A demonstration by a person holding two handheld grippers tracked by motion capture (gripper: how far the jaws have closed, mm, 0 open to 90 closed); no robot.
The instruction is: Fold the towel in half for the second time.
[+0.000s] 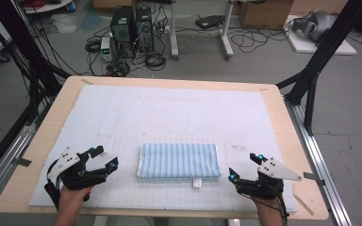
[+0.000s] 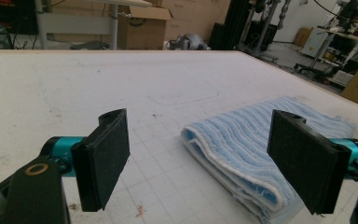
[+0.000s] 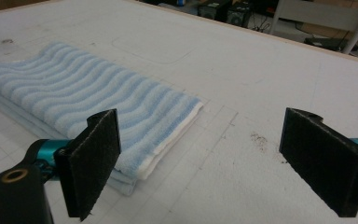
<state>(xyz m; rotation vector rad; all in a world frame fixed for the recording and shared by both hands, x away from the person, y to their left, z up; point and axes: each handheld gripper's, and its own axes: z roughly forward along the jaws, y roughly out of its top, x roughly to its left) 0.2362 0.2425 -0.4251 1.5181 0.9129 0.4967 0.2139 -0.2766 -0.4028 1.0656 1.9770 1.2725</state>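
The folded towel [image 1: 178, 161] lay centred on the worktop [image 1: 42, 136], long axis left-to-right, between the left gripper [image 1: 104, 157] and right gripper [image 1: 242, 167], both open, empty and about equally near its short ends.

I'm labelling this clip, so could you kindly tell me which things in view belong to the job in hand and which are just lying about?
In the job:
- folded blue striped towel
- left gripper, open
- right gripper, open
- white mat under the towel

Lying about:
- computer towers on the floor
- cardboard box
- floor cables
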